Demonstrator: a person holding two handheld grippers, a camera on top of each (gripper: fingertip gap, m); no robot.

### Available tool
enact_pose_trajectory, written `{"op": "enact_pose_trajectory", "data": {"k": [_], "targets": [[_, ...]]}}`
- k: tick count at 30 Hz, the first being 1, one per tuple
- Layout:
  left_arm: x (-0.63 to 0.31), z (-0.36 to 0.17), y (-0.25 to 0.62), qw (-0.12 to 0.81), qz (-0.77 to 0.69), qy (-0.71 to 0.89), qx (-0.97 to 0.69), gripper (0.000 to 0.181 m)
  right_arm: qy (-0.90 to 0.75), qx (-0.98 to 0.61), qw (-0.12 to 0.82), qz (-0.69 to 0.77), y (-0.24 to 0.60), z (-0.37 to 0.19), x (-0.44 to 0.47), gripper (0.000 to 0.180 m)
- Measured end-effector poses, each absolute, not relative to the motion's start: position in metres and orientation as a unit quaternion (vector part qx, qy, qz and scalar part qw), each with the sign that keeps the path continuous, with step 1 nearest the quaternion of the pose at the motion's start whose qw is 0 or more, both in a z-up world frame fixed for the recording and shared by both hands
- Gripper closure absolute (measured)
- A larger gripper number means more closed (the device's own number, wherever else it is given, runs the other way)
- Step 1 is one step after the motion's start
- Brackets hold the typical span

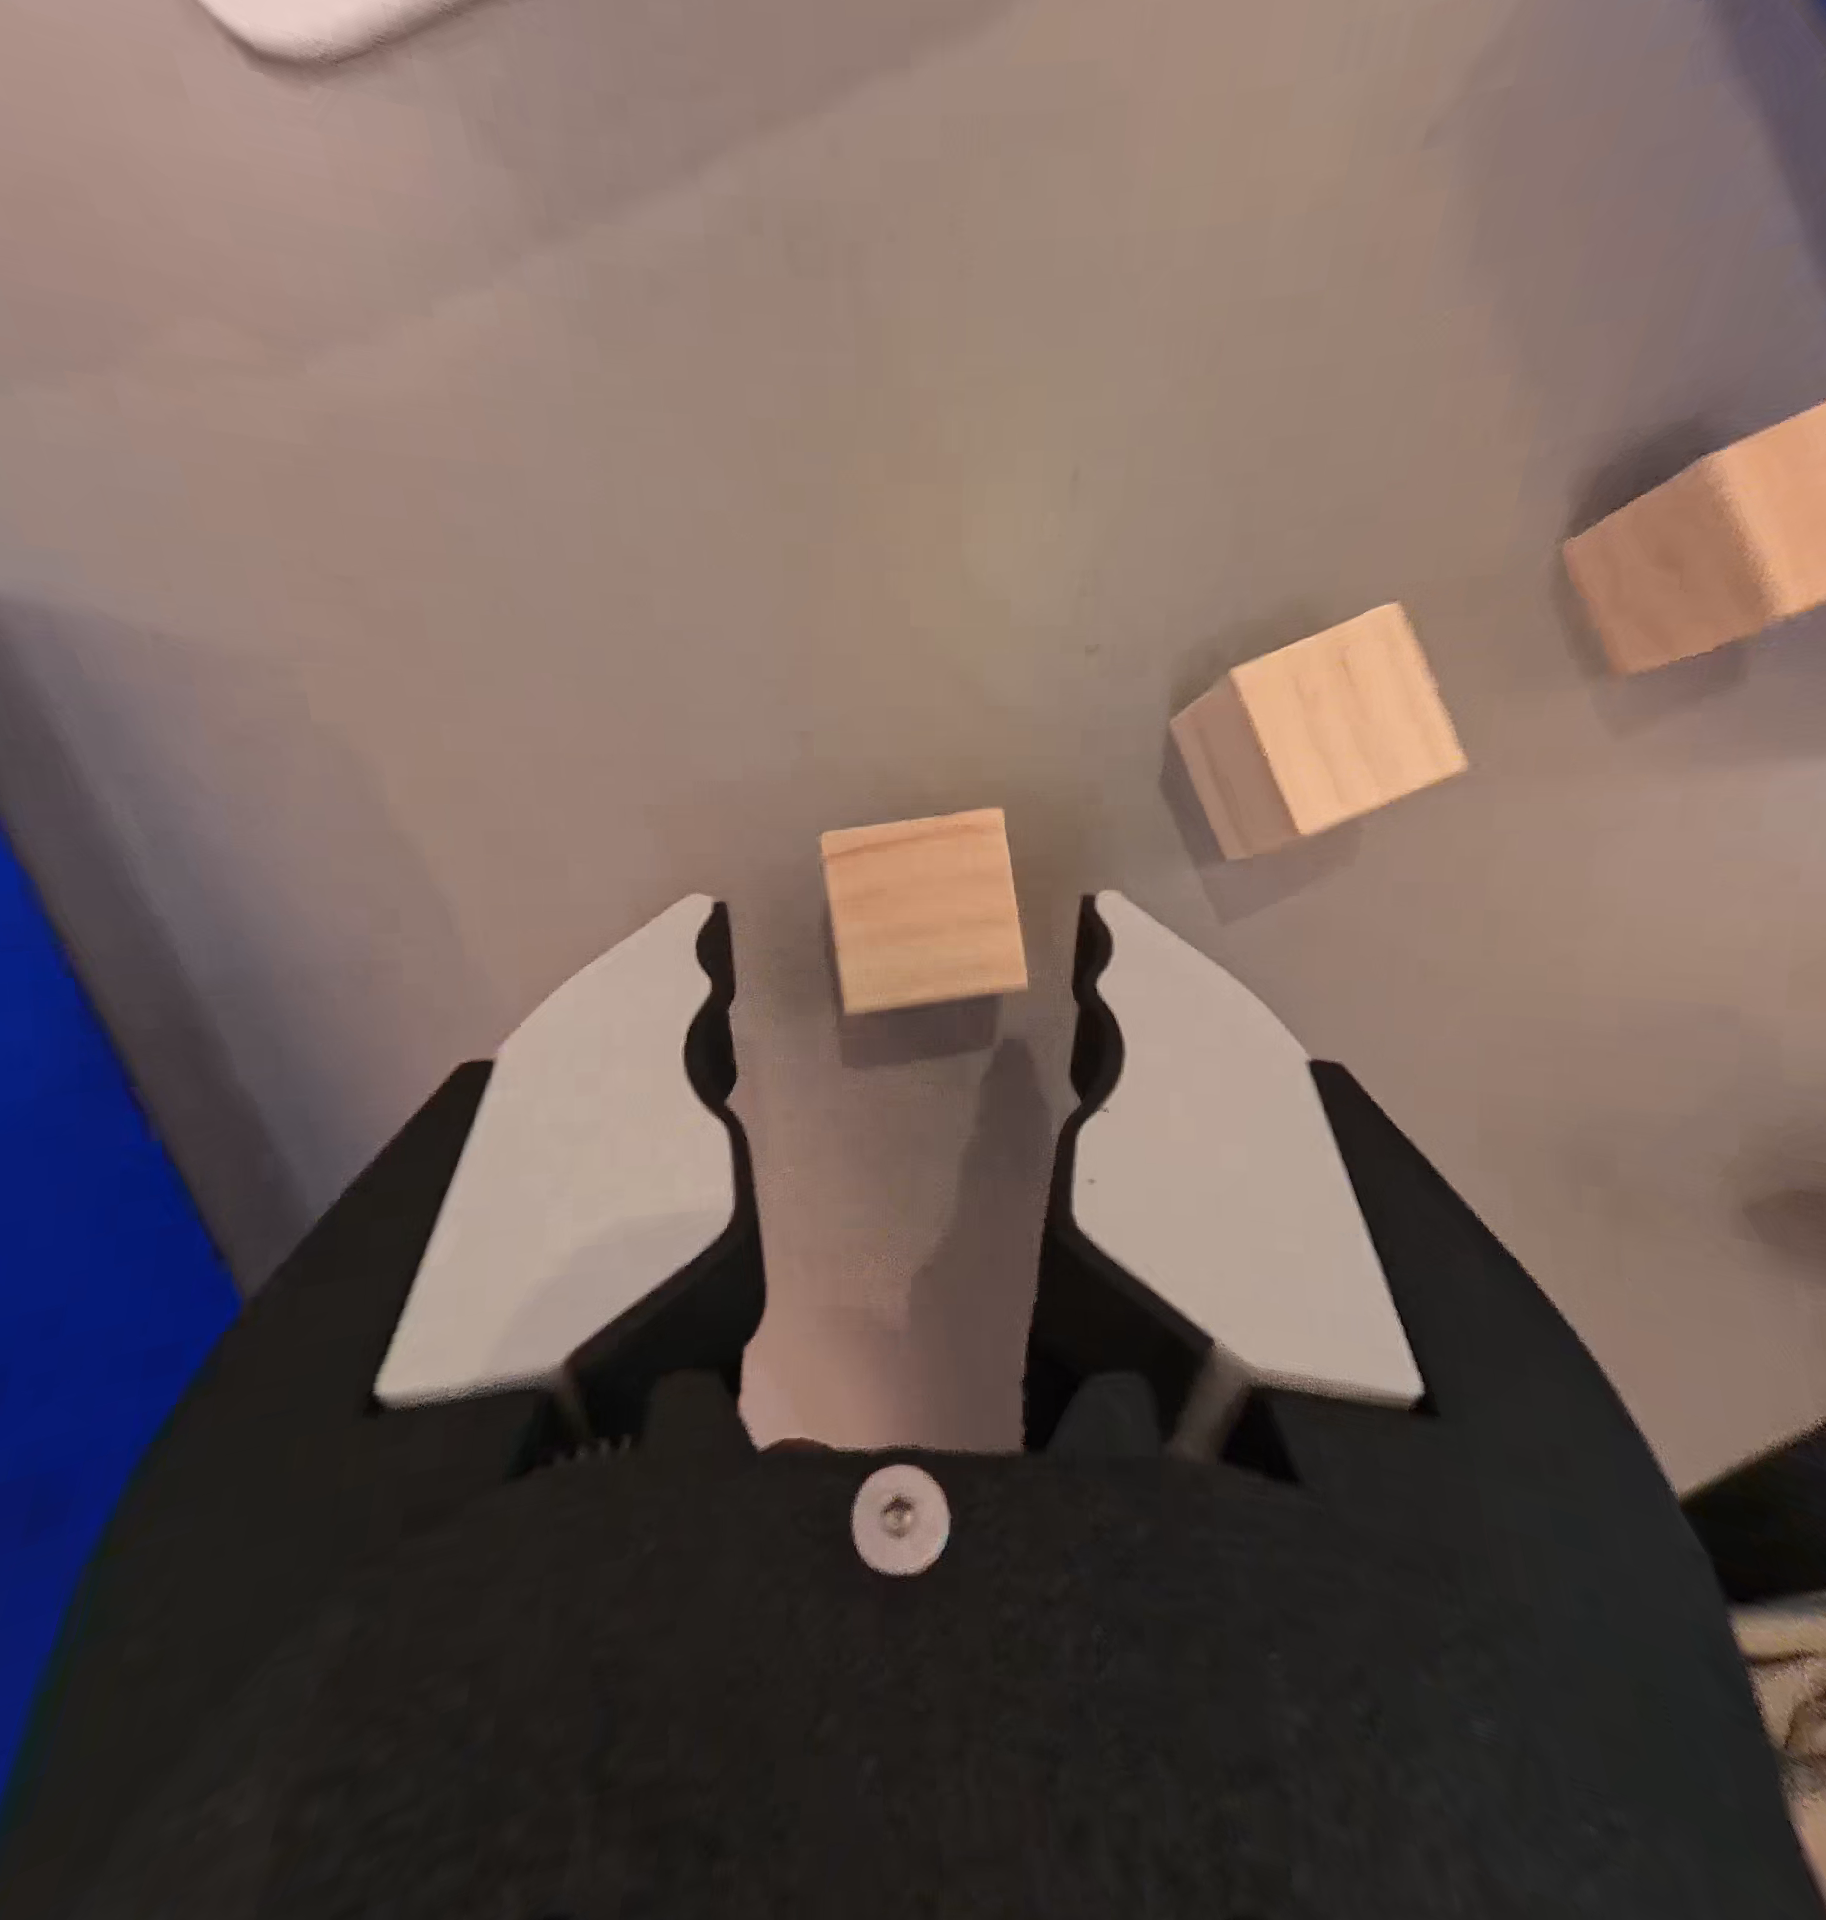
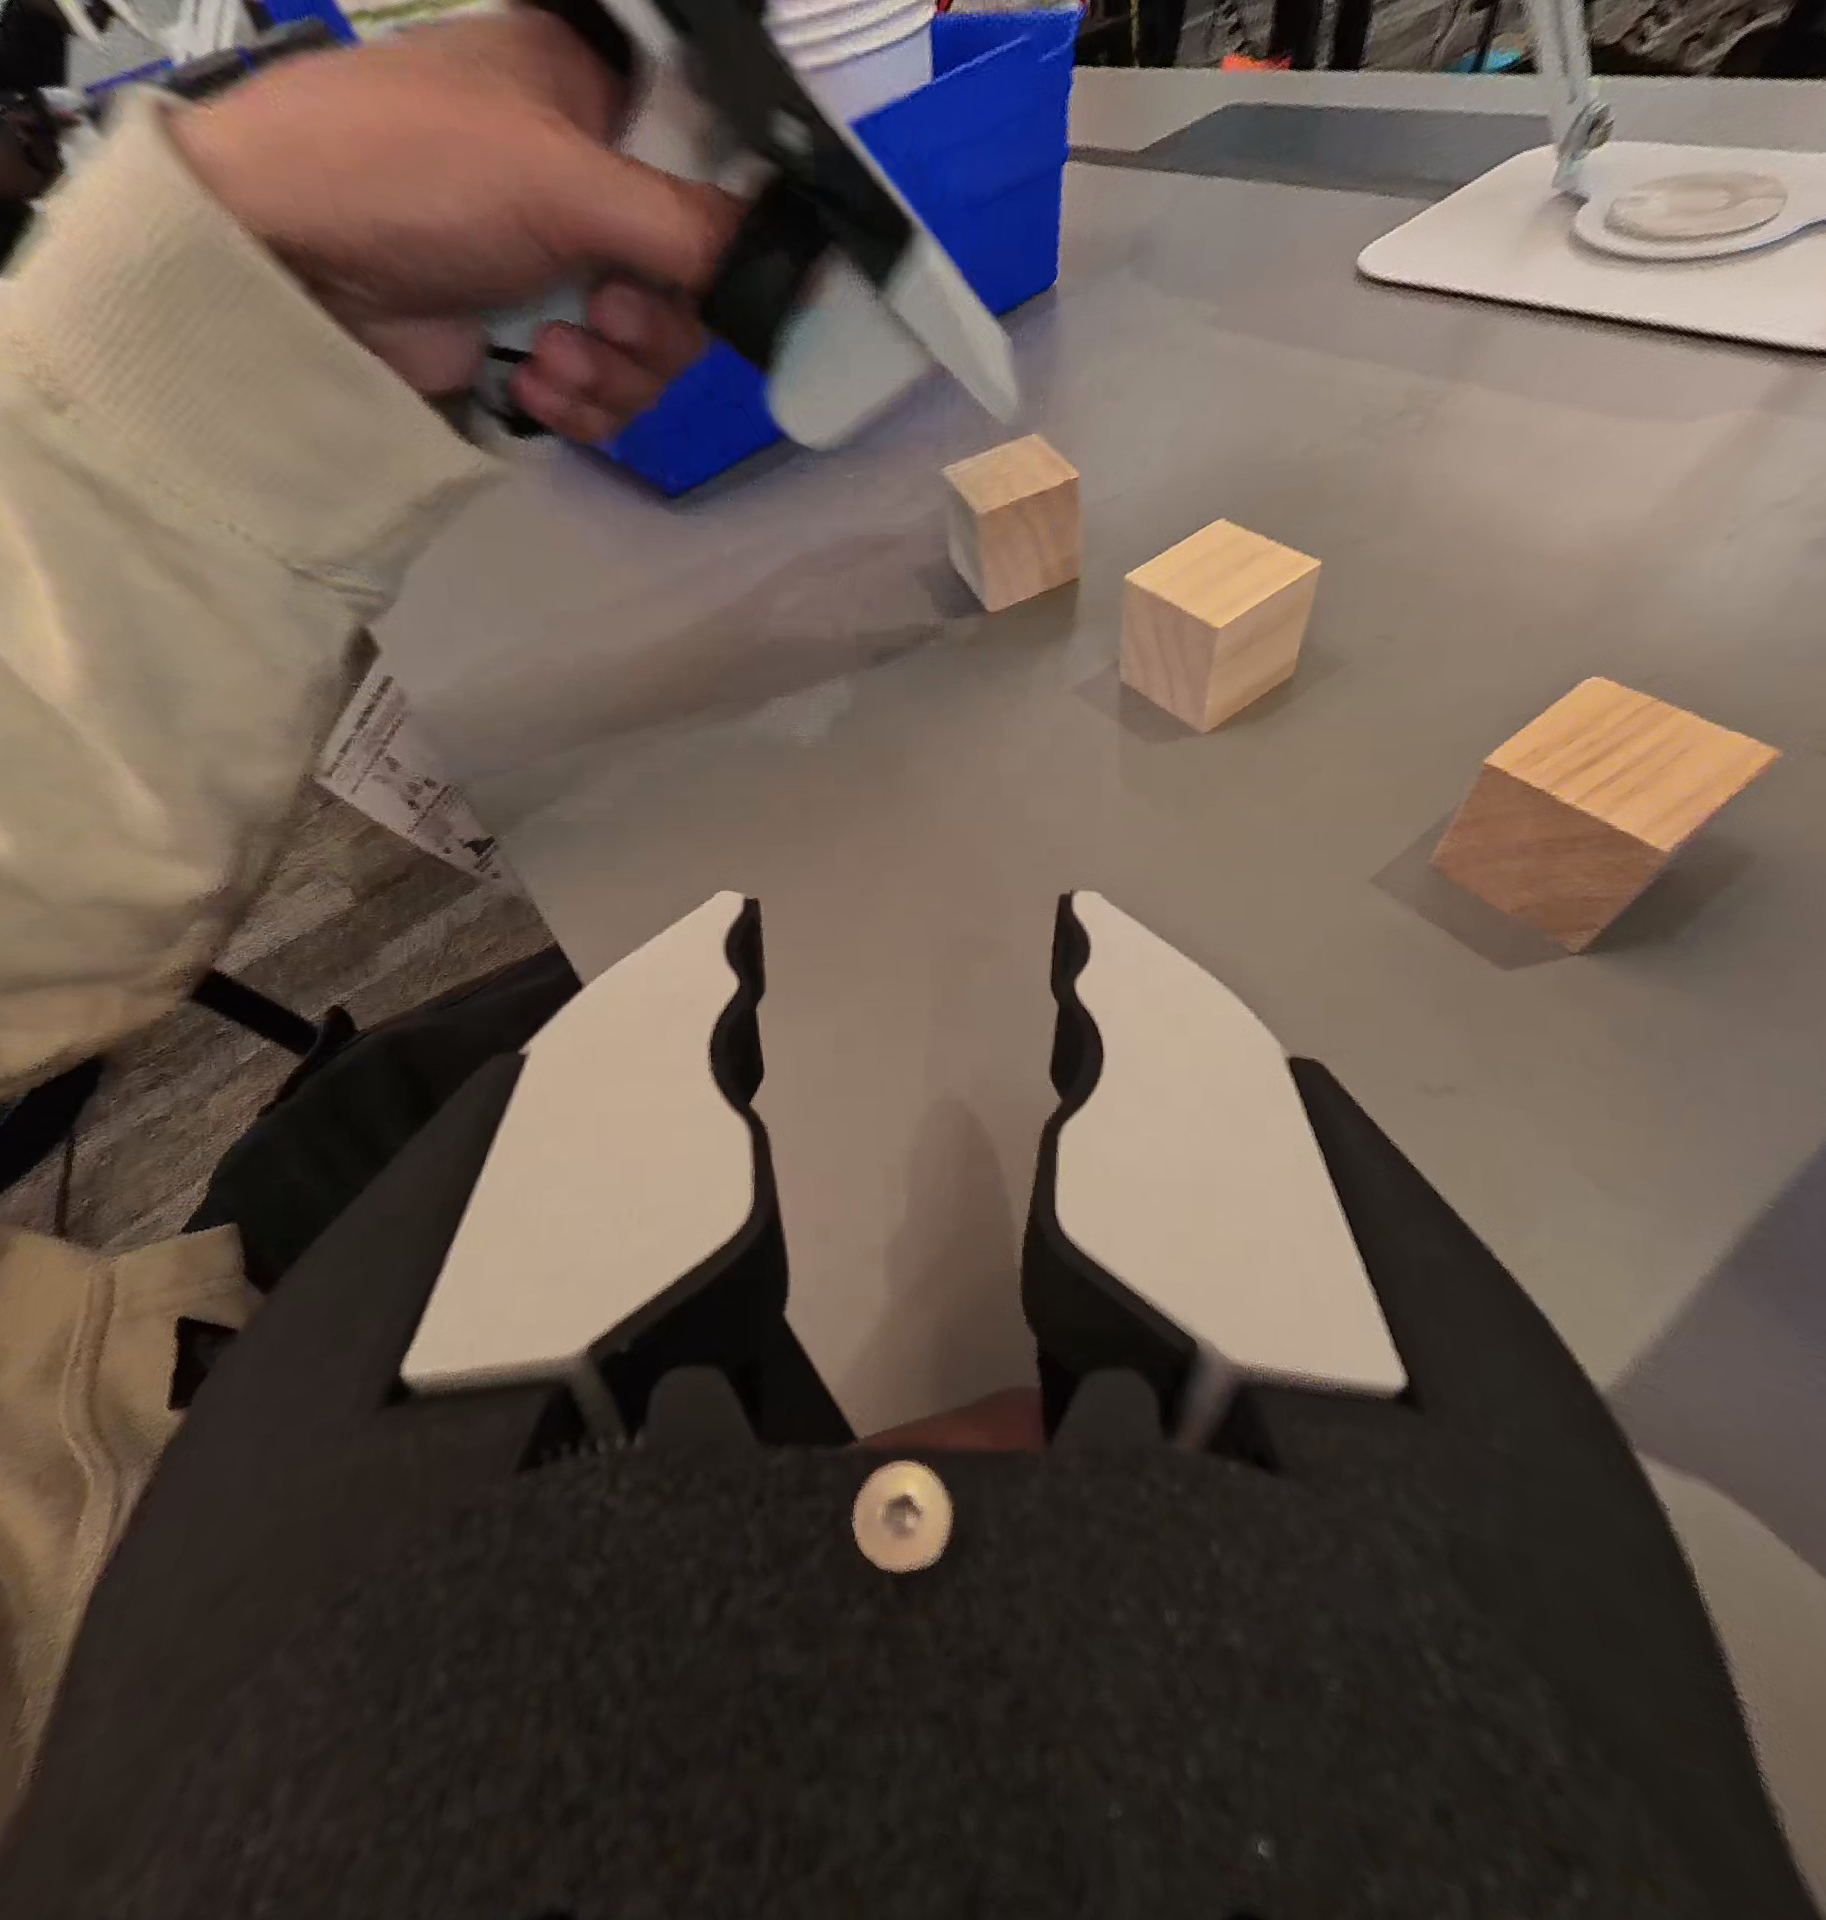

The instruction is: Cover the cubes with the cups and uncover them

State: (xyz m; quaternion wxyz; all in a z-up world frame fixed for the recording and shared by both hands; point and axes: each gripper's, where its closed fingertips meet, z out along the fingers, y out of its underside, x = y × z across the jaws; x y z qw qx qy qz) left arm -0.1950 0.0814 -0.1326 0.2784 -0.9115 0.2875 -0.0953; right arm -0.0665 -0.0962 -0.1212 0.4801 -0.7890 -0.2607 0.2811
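Three bare wooden cubes stand in a row on the grey table. In the left wrist view they are the near cube (image 1: 922, 910), the middle cube (image 1: 1316, 729) and the far right cube (image 1: 1730, 551). My left gripper (image 1: 904, 914) is open and empty, hovering above the near cube. In the right wrist view the same cubes are the far one (image 2: 1015, 520), the middle one (image 2: 1215, 621) and the near one (image 2: 1600, 810). My right gripper (image 2: 907, 909) is open and empty, low over bare table in front of them. A stack of white cups (image 2: 855, 47) stands in the blue bin (image 2: 966, 171).
The left gripper (image 2: 893, 343) and the hand holding it (image 2: 452, 208) with a cream sleeve show above the far cube in the right wrist view. A white stand base (image 2: 1615, 260) lies at the back right. The table's left edge borders the floor (image 2: 369, 935).
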Motion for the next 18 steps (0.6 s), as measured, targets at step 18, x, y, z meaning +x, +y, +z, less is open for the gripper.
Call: {"op": "enact_pose_trajectory", "data": {"k": [18], "targets": [[-0.429, -0.154, 0.169, 0.260, -0.032, 0.097, -0.960, 0.120, -0.284, -0.805, 0.460, 0.244, -0.093, -0.137, -0.074, 0.126]]}}
